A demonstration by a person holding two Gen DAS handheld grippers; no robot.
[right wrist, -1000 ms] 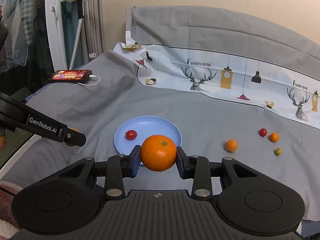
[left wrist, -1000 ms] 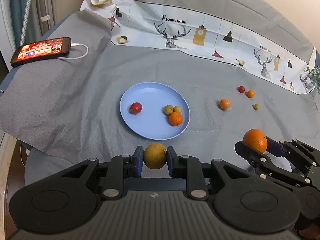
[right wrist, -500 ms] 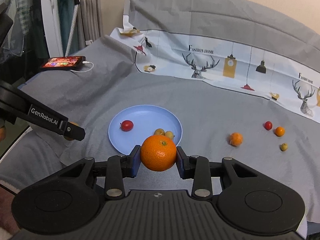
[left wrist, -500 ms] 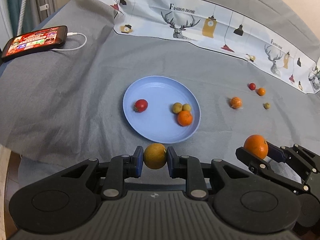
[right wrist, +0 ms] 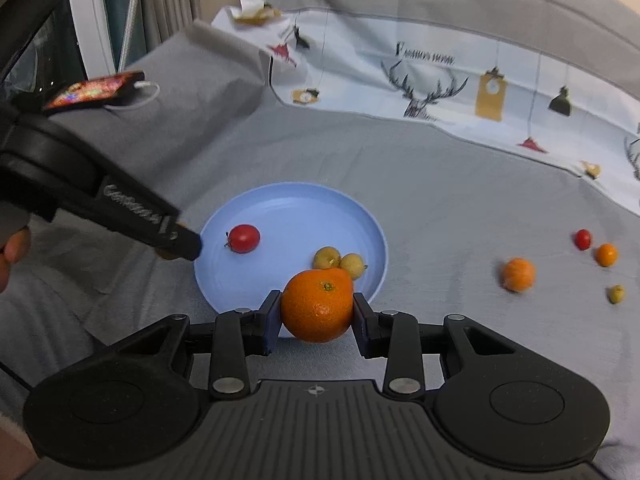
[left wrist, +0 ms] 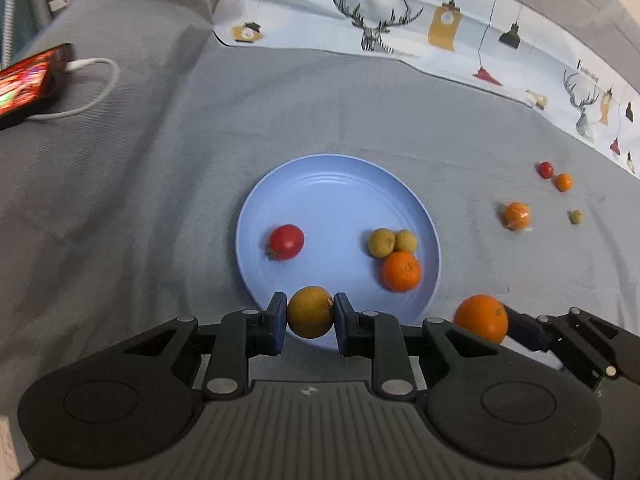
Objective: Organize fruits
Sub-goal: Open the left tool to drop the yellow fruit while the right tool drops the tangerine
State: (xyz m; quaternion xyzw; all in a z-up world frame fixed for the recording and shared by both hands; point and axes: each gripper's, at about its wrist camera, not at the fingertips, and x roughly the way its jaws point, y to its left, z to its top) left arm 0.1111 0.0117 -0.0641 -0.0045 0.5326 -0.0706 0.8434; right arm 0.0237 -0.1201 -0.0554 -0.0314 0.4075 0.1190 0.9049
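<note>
Now the left gripper (left wrist: 310,317) squeezes a small brownish-yellow fruit (left wrist: 310,312) between its blue pads, right over the near edge of the blue plate (left wrist: 332,184). The right gripper (right wrist: 316,312) squeezes a big orange (right wrist: 317,305) and also sits by the plate's near edge. On the plate lie a red tomato (left wrist: 285,242), two little yellow fruits (left wrist: 392,242) that touch each other, and a small orange (left wrist: 401,271) right next to them. Out on the gray cloth (left wrist: 160,200), off to the right, sit another small orange (left wrist: 517,216), a tiny red fruit (left wrist: 545,169), a tiny orange fruit (left wrist: 563,182) and a tiny green one (left wrist: 576,216). A phone (left wrist: 24,84) with a white cable lies far left.
</note>
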